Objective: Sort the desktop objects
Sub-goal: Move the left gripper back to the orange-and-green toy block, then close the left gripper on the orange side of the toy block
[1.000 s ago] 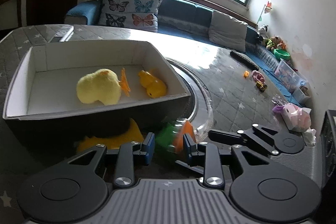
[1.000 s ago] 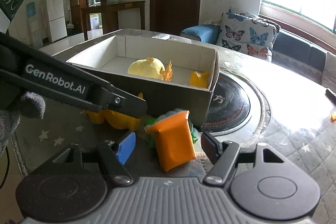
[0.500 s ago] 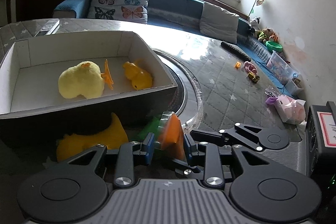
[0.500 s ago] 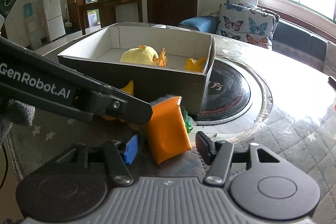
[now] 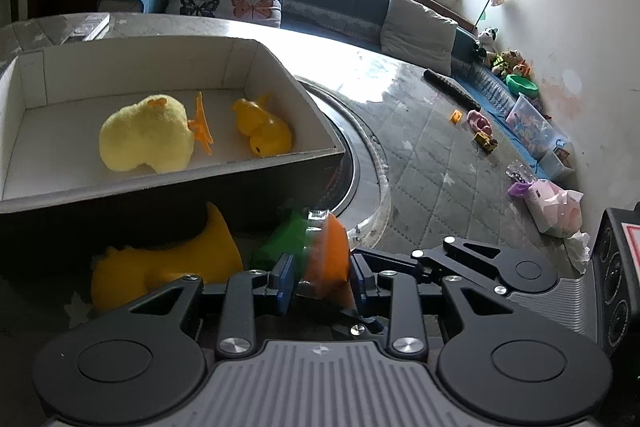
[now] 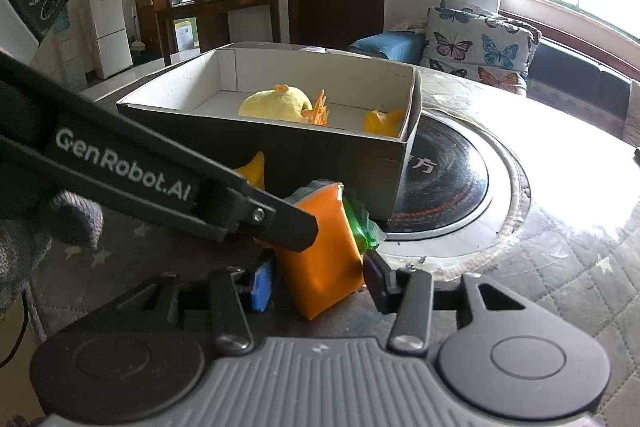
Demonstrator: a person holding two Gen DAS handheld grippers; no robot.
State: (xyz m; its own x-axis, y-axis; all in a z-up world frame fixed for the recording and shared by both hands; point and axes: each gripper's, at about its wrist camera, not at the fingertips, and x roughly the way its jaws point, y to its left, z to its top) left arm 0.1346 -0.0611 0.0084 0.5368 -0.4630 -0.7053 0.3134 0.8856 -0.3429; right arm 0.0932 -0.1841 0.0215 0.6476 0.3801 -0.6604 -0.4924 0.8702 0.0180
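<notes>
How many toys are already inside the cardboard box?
3: a yellow plush chick at the middle, an orange plastic piece touching its right side, and a yellow rubber duck near the right wall of the box. More could hide behind the near wall.
</notes>
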